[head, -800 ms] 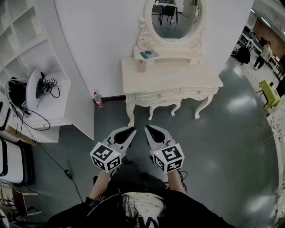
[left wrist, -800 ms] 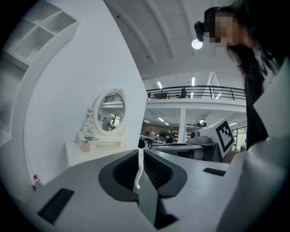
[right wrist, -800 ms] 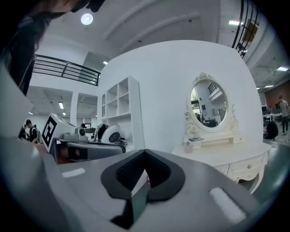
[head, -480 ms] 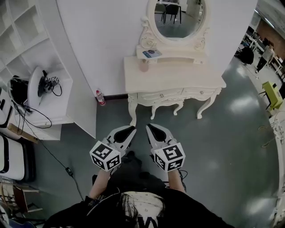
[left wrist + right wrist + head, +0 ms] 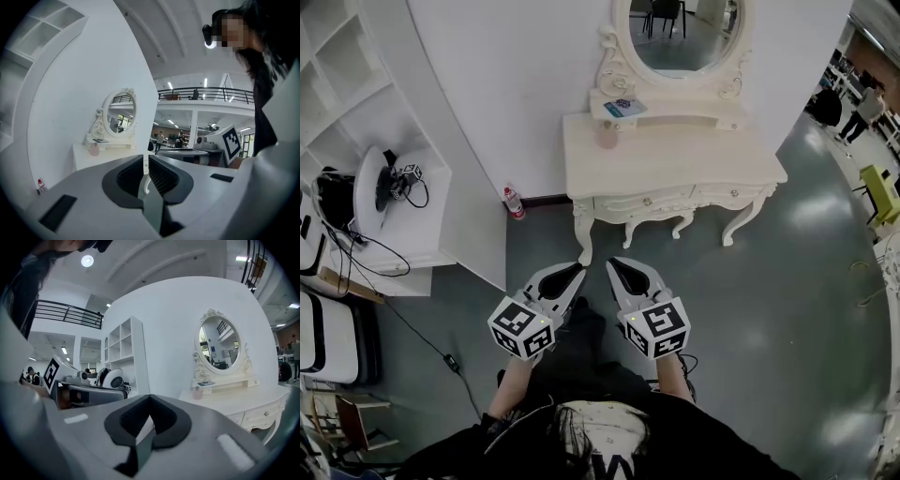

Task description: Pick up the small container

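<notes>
Both jaws of the left gripper [image 5: 573, 273] are pressed together with nothing between them, and the right gripper [image 5: 615, 265] beside it is likewise closed and empty. The 2 are held low over the grey floor [image 5: 769, 291], tips pointing toward a cream dressing table [image 5: 694, 169]. The small container [image 5: 607, 138], pale pink, stands at the tabletop's back left corner, well apart from both grippers, just below a ledge bearing a card [image 5: 622, 107] under the oval mirror [image 5: 684, 37]. 1 bottle [image 5: 515, 202] stands on the floor by the wall.
</notes>
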The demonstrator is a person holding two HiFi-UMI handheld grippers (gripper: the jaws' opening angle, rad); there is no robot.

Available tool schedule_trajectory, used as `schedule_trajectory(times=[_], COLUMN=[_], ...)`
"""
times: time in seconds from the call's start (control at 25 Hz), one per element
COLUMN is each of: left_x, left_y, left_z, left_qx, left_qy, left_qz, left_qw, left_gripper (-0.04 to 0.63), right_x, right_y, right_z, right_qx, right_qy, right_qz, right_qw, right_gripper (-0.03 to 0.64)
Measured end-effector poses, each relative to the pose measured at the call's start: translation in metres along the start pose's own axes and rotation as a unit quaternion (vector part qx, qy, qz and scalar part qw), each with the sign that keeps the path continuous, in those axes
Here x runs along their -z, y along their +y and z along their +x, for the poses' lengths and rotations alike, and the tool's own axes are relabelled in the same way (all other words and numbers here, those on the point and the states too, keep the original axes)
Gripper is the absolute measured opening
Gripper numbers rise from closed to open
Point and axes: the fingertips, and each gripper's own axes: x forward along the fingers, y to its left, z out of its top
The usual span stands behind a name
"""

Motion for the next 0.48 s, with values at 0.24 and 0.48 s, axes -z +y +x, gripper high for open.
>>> schedule_trajectory(times=[0.24,0.48], left_x=[-0.009,-0.033], left_y=[0.048,0.105], left_z=[0.045,0.092], left_qx=[0.012,0.028], left_qy=[0.004,0.012], left_qz=[-0.010,-0.008], left_qw=[0.9999,0.9995], left_gripper=[0.012,0.012], right_x=[-0.001,-0.013], right_y=[-0.044,-0.089], right_z=[0.044,0.103], right_qx=[0.014,0.028], right_qy=[0.013,0.022], right_qz=[0.008,0.024], right_qw=[1.000,0.999], right_gripper=[0.011,0.011])
